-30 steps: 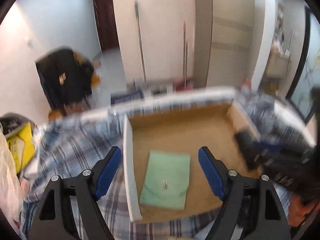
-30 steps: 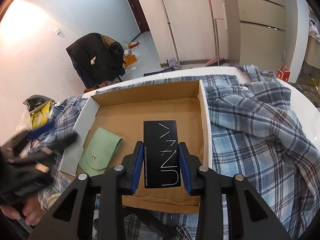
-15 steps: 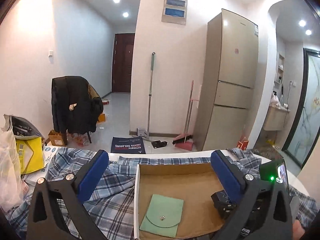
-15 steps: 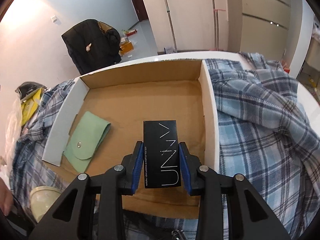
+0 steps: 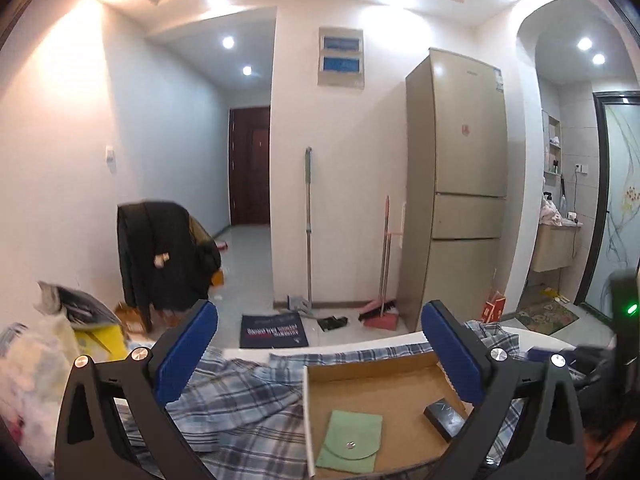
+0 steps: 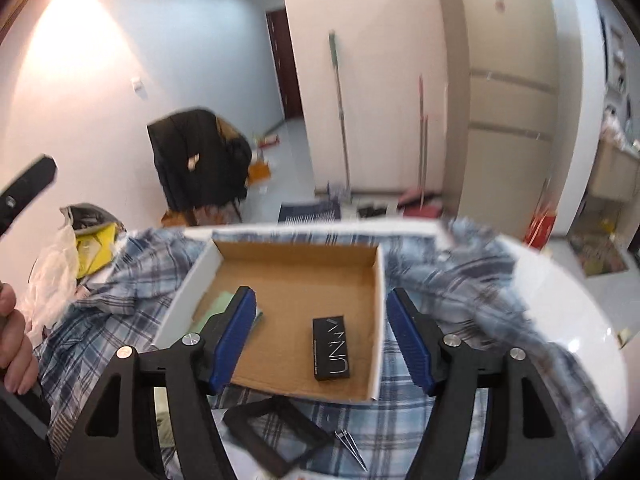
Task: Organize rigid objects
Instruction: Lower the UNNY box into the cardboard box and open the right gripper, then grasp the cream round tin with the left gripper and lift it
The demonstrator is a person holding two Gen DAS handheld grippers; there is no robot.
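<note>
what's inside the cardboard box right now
Two things lie flat on the cardboard box's floor: a black carton near its right wall and a green pouch at the left. Anything beneath them is covered.

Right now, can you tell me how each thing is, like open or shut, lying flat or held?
Cardboard box: open, no lid on it.
Black box: lying flat in the cardboard box, not held.
Green pouch: flap snapped shut, lying flat.
Left claw: wide open, empty.
Right claw: opening, nothing between its fingers.
Tweezers: lying on the checked cloth.
</note>
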